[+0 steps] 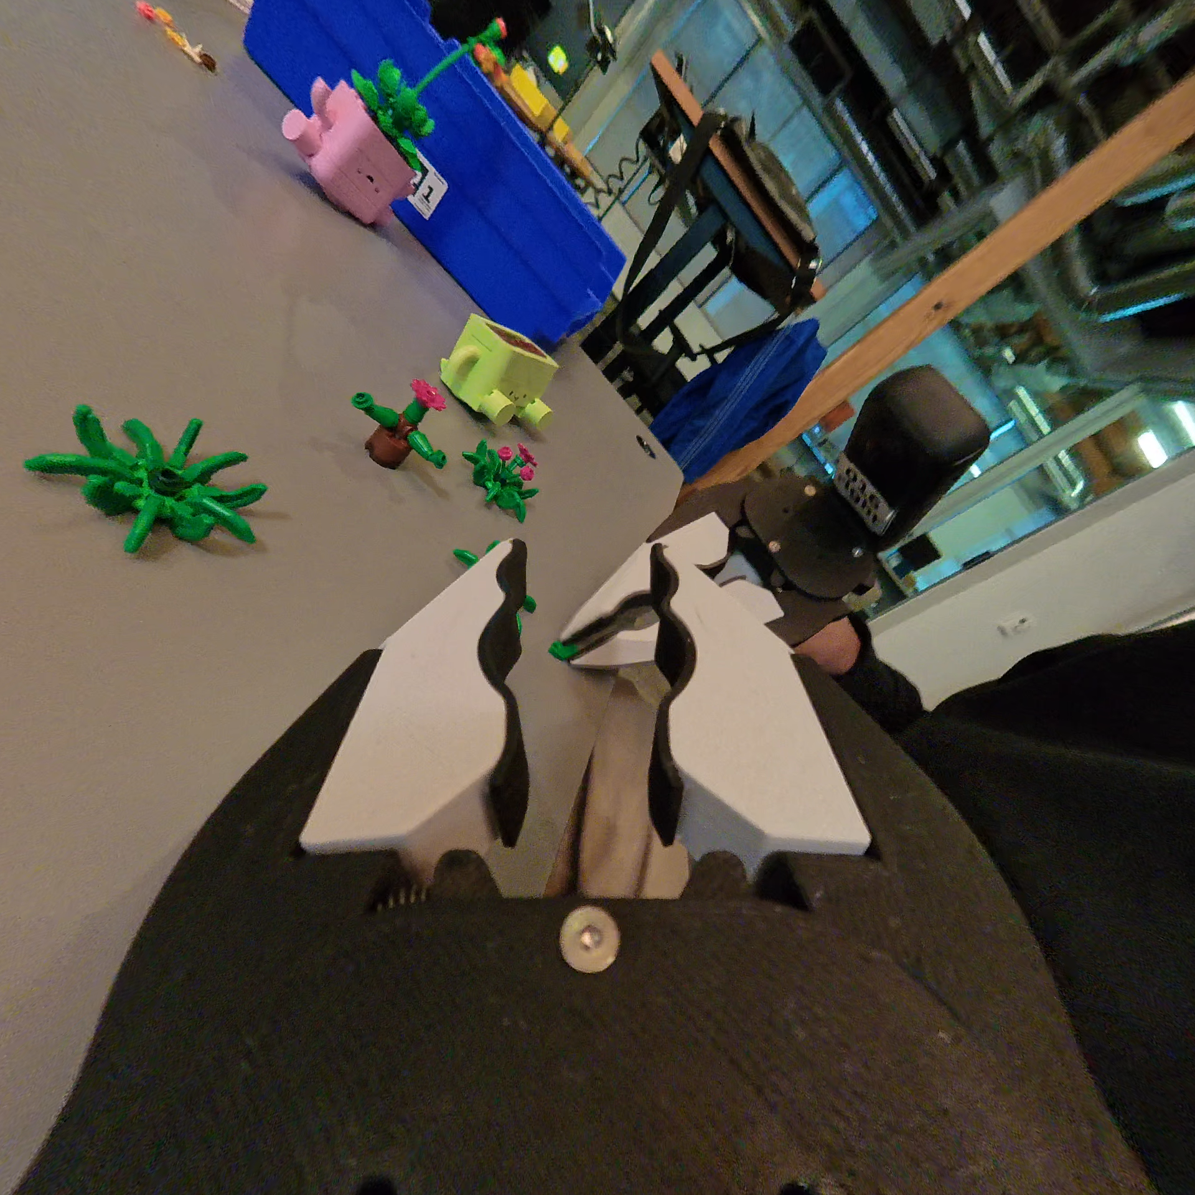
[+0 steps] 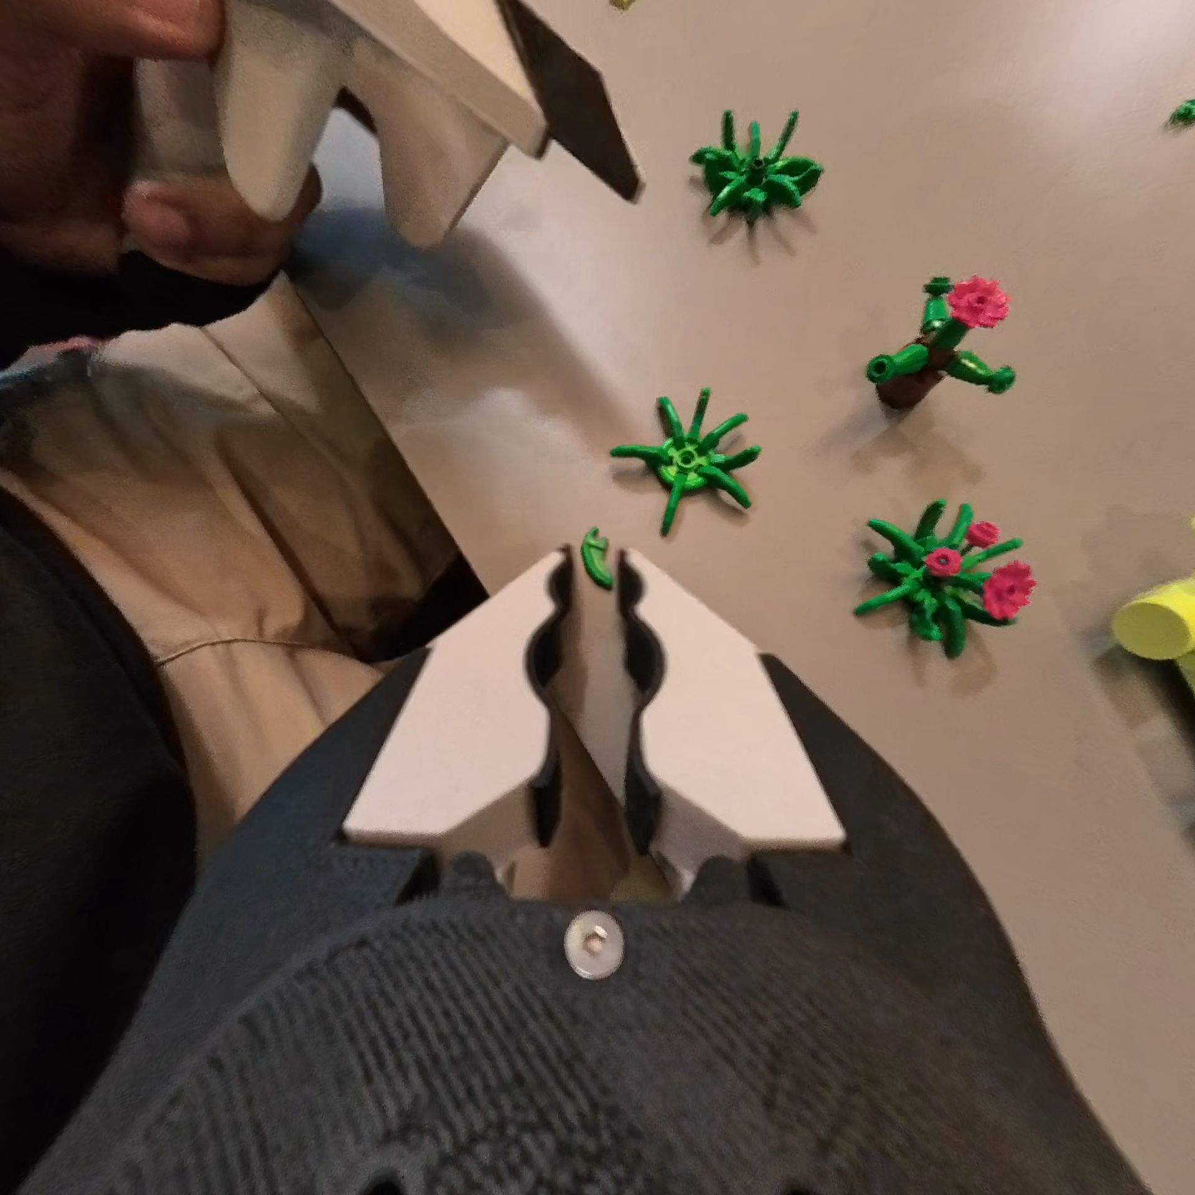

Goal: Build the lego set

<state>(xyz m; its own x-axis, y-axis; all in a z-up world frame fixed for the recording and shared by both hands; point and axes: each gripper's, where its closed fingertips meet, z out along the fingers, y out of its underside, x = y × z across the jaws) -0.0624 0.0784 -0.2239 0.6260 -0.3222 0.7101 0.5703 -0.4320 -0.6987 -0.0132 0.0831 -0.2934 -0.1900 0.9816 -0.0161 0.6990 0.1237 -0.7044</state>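
Grey matte surface — blue plastic bin, pink brick pot, lime-yellow brick pot, green leaf piece w/ curved tip.

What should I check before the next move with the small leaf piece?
1. The small green leaf piece sits between the right hand-held gripper tips: ok.
2. Firmness of that grip: cannot tell.
3. The left hand-held gripper is open and empty: ok.
4. The green plant with lime centre lies uncovered, just ahead of the leaf: ok.
5. That plant is steadied for pressing: not ok, nothing holds it.
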